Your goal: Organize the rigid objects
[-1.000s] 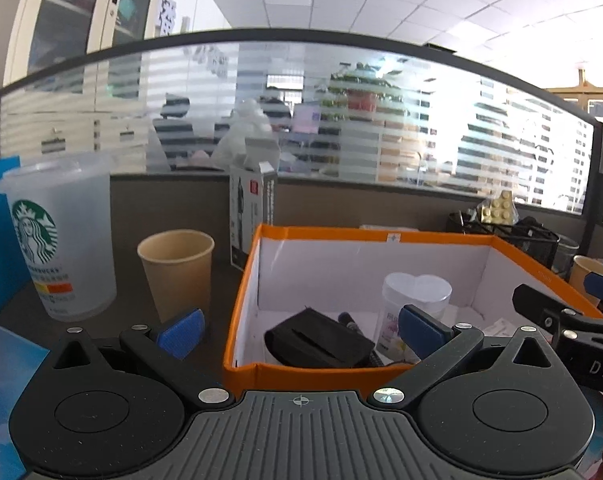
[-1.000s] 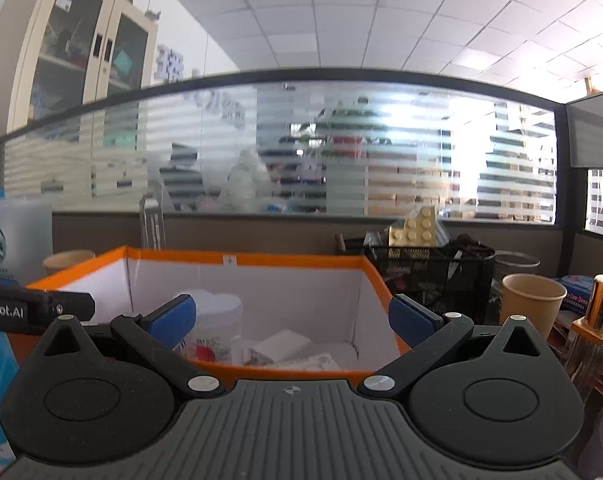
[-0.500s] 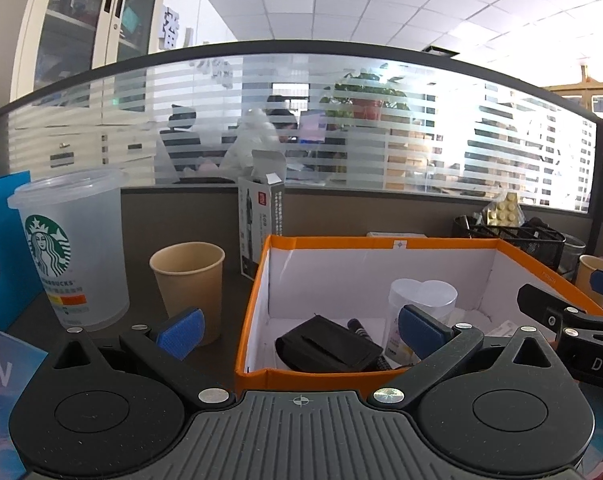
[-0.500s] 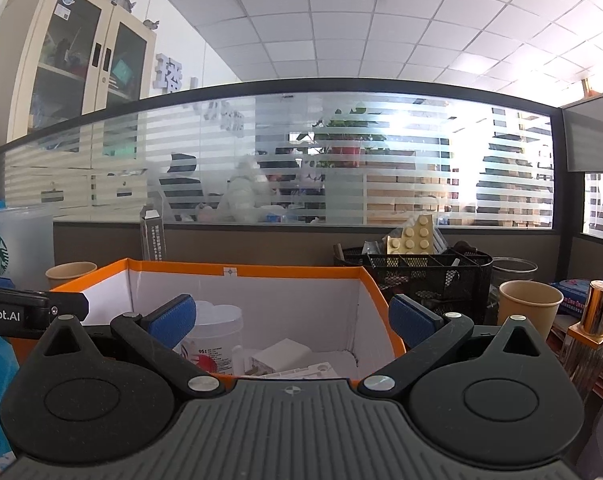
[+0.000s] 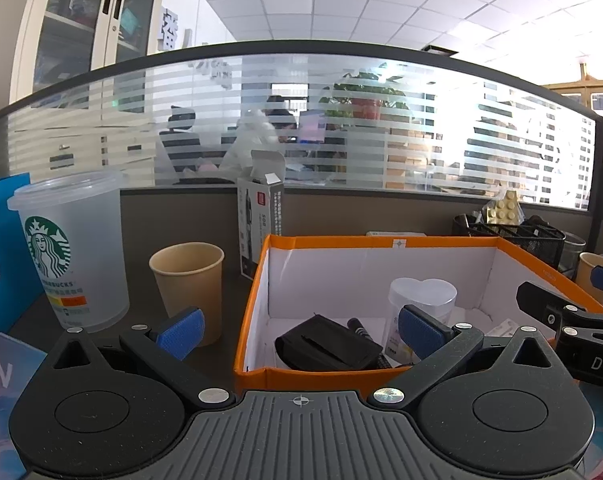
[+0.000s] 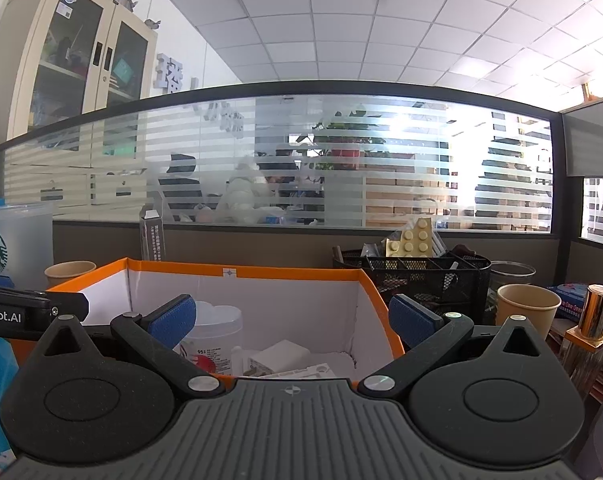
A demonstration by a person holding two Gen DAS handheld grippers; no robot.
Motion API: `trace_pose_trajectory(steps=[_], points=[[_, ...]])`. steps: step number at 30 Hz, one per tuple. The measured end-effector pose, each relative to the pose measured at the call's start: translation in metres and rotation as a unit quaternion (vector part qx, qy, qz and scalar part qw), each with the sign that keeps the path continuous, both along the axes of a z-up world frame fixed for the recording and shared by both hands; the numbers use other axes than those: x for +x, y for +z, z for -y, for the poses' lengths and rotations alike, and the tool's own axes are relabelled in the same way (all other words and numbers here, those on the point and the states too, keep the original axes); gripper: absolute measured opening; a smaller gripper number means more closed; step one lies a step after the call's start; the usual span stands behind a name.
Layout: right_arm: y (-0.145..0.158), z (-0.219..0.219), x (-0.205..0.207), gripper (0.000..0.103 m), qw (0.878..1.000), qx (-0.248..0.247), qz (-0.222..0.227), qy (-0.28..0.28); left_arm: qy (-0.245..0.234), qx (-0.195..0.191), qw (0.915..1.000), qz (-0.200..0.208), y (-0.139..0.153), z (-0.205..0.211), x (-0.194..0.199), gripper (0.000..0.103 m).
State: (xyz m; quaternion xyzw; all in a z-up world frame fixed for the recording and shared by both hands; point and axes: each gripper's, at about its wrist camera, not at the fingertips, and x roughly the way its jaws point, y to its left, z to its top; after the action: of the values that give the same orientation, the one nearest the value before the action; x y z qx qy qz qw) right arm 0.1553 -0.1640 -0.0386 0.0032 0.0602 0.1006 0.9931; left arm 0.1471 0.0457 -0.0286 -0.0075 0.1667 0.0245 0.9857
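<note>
Both the left gripper (image 5: pixel 299 330) and right gripper (image 6: pixel 291 320) gape wide, empty, before an orange-rimmed cardboard box (image 5: pixel 381 242) holding a heart-lidded plastic jar (image 5: pixel 421 296) (at two o'clock) beside a matte black pouch (image 5: pixel 327 346).

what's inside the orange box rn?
Orange box holds a black case, a marker, a heart-lidded clear jar and white packaging. The near wall and gripper fingers hide the front floor.

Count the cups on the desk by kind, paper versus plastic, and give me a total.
Paper cups: 2, one left of the orange box, one right of it by the mesh organizer.
Plastic cups: 1, the clear Starbucks cup.
Total: 3 cups.
</note>
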Motion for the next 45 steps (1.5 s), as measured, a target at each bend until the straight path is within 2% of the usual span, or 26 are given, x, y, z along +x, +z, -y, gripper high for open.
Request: trace_pose_trajectory(steps=[35, 40, 45], points=[[-0.002, 0.0, -0.001, 0.103, 1.0, -0.014, 0.009, 0.003, 0.02, 0.009, 0.9994, 0.026, 0.008, -0.004, -0.012, 0.103], [0.002, -0.002, -0.003, 0.103, 1.0, -0.02, 0.012, 0.016, 0.03, -0.002, 0.9989, 0.035, 0.016, -0.011, -0.02, 0.103], [0.016, -0.022, -0.015, 0.103, 0.997, -0.036, 0.04, 0.048, 0.04, -0.049, 0.9977, 0.025, 0.027, -0.048, -0.037, 0.103]])
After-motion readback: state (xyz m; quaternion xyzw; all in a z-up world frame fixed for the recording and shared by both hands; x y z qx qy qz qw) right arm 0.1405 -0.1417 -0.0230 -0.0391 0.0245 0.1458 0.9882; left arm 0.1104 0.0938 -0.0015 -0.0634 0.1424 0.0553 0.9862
